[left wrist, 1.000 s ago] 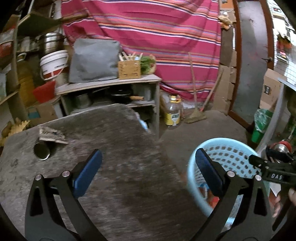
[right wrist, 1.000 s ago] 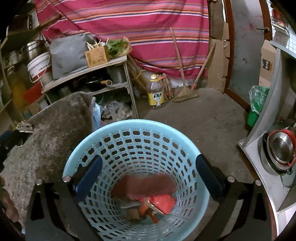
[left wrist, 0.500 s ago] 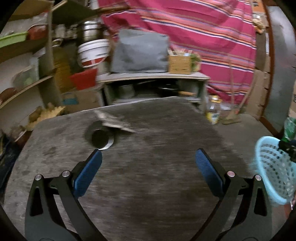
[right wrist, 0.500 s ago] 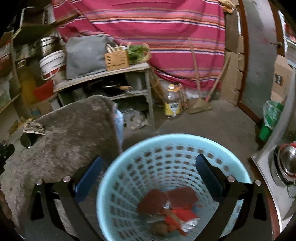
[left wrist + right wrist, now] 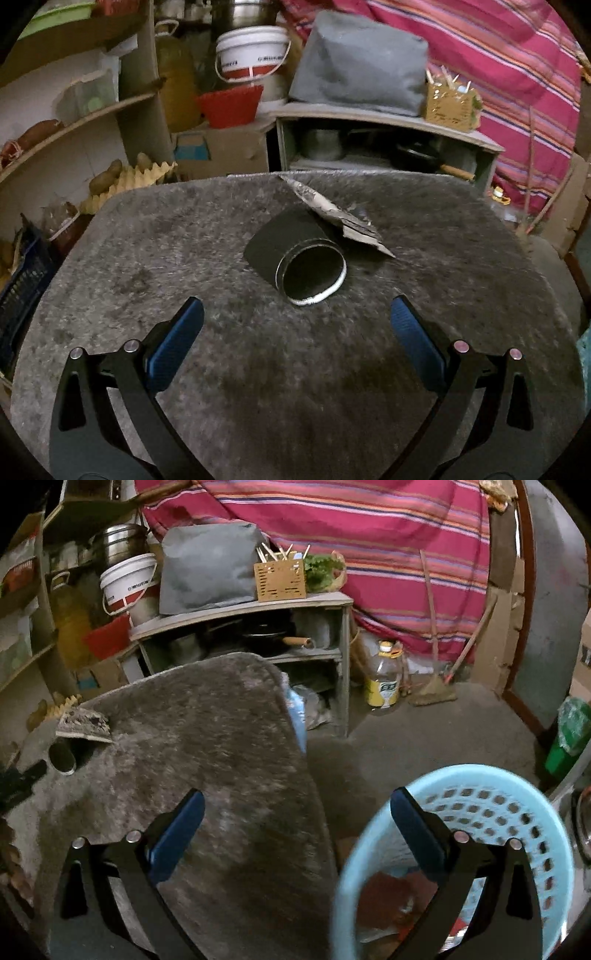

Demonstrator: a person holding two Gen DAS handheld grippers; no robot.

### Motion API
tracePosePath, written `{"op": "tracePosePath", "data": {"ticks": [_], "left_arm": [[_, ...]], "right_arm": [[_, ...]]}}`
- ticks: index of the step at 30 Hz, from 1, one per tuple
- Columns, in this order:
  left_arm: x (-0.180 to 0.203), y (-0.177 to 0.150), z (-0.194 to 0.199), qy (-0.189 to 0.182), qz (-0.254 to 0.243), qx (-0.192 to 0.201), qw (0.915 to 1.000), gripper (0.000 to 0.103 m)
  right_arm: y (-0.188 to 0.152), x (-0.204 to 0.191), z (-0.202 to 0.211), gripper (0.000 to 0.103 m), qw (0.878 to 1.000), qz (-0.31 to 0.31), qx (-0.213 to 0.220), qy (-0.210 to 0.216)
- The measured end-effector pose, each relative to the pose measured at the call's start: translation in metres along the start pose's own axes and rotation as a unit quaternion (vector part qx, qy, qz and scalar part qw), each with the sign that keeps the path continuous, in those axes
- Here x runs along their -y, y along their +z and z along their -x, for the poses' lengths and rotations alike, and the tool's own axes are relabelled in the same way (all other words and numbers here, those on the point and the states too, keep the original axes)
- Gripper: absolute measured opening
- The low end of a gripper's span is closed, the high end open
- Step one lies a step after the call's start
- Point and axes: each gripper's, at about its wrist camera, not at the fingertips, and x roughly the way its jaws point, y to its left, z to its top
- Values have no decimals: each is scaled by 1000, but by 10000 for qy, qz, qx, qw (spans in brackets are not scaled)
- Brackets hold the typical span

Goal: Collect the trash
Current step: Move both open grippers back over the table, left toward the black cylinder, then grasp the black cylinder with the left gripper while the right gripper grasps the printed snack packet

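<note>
A black cup (image 5: pixel 299 258) lies on its side on the grey fuzzy table (image 5: pixel 184 258), its mouth towards me. A crumpled grey paper scrap (image 5: pixel 332 210) lies just behind it. My left gripper (image 5: pixel 295 332) is open and empty, just in front of the cup. My right gripper (image 5: pixel 295 823) is open and empty, over the table's right edge. The light blue trash basket (image 5: pixel 517 794) with red scraps inside stands below it at the right. The cup (image 5: pixel 62 755) and paper (image 5: pixel 83 723) show far left in the right wrist view.
A low shelf (image 5: pixel 369 118) with a grey bag, a wooden box and pans stands behind the table. A white bucket (image 5: pixel 251 51) and red tub (image 5: pixel 229 105) are at the back left. An oil bottle (image 5: pixel 382 679) and broom (image 5: pixel 436 686) are on the floor.
My left gripper has swung left from the basket side and moved in on the cup and paper. My right gripper has moved left, from above the basket to the table's edge.
</note>
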Motion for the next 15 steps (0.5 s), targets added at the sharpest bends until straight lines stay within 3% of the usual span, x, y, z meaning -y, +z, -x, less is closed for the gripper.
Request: {"op": "tracePosePath", "data": {"ticks": [5, 12, 14, 15], "left_arm": [[-1, 14, -36, 49, 64, -275, 9996, 98], [-2, 28, -71, 135, -110, -561, 9983, 96], [-5, 30, -72, 37, -221, -577, 9981, 73], [-7, 31, -72, -49, -258, -604, 9978, 72]], "right_arm": [[5, -14, -15, 98, 9997, 140, -51, -200], [9, -22, -30, 98, 9997, -147, -196, 12], [9, -29, -34, 98, 9995, -171, -223, 106], [8, -33, -35, 98, 9996, -140, -232, 93]]}}
